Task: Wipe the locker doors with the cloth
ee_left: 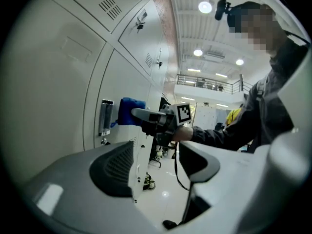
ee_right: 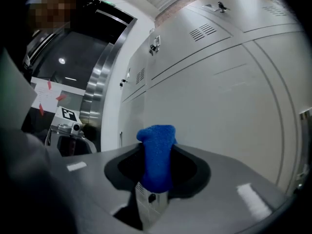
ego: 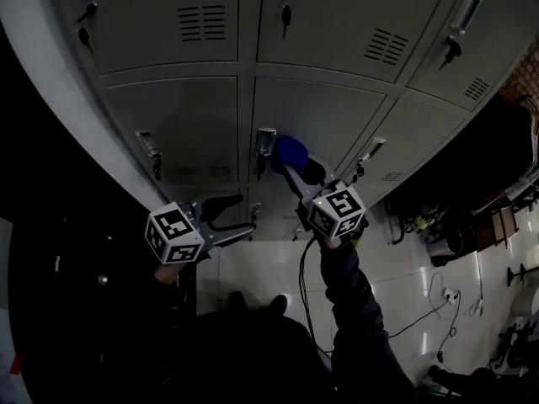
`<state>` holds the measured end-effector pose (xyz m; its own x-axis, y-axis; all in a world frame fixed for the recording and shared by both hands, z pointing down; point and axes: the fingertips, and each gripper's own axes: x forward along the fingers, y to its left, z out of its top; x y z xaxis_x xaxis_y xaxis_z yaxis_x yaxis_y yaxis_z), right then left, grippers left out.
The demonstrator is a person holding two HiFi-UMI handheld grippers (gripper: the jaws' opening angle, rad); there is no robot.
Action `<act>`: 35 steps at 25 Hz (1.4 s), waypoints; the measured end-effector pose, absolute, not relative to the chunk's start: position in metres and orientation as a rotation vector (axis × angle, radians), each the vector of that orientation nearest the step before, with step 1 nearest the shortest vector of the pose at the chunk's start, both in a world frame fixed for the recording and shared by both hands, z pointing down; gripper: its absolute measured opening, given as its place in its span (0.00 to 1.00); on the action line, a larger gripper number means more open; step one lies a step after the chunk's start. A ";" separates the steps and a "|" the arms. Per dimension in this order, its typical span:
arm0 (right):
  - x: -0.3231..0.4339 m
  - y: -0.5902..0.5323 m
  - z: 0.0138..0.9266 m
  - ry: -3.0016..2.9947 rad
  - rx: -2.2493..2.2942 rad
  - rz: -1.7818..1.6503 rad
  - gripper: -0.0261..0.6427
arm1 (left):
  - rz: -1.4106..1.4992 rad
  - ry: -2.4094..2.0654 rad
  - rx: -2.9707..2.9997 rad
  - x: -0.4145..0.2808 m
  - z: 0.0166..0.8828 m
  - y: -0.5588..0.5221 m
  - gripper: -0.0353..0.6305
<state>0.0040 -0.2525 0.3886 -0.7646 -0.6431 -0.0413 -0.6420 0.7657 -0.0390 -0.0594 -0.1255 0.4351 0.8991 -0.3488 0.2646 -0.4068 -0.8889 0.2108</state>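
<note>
Holding the blue cloth (ego: 291, 151) was the job of our right tool (ego: 290, 171). Its jaws were pressed in on the cloth from both sides. In the right gripper view the cloth stood up from between them like a fat blue thumb. The bunch ran the same way as the jaws, so its tip stuck out in front of the tool. That tip was the part that faced the locker doors (ego: 324, 112).

What counted most was how the cloth tip lay to the door. In the head view the tip sat at the middle door of the second row we could see. It was just beside the small metal latch (ego: 265, 141) on that door's left edge. In the left gripper view the cloth looked right up against the grey door, next to that latch. We could not tell for sure if it was pressing on the door or only very near.

The door lay in front of the tool, and most of its bare face spread away to the right of the cloth. So we judged the next wipe would need a push into the door, then a slide sideways, away from the latch so the cloth would not snag.

Our left tool (ego: 237, 222) hung lower and farther from the doors. Its jaws were spread wide with nothing between them. The right tool was much the nearer one, so the wiping was its work.
</note>
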 end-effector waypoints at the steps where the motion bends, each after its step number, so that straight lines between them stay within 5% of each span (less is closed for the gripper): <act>1: -0.010 -0.250 0.389 2.921 -1.028 -0.022 0.22 | 0.317 -0.574 2.805 -0.065 0.435 -0.124 0.47; 13: -0.054 -0.265 0.398 2.967 -1.012 -0.002 0.22 | 0.280 -0.601 2.824 -0.088 0.429 -0.120 0.47; 35: 0.186 -0.301 0.412 2.754 -1.474 -0.103 0.22 | 0.331 -0.475 2.822 -0.001 0.435 -0.139 0.47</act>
<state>0.1864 -0.3008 0.4125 -0.5550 -0.8317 0.0169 -0.8306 0.5529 -0.0656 -0.0015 -0.1389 0.4352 0.9204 -0.2881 0.2642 -0.3476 -0.9125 0.2156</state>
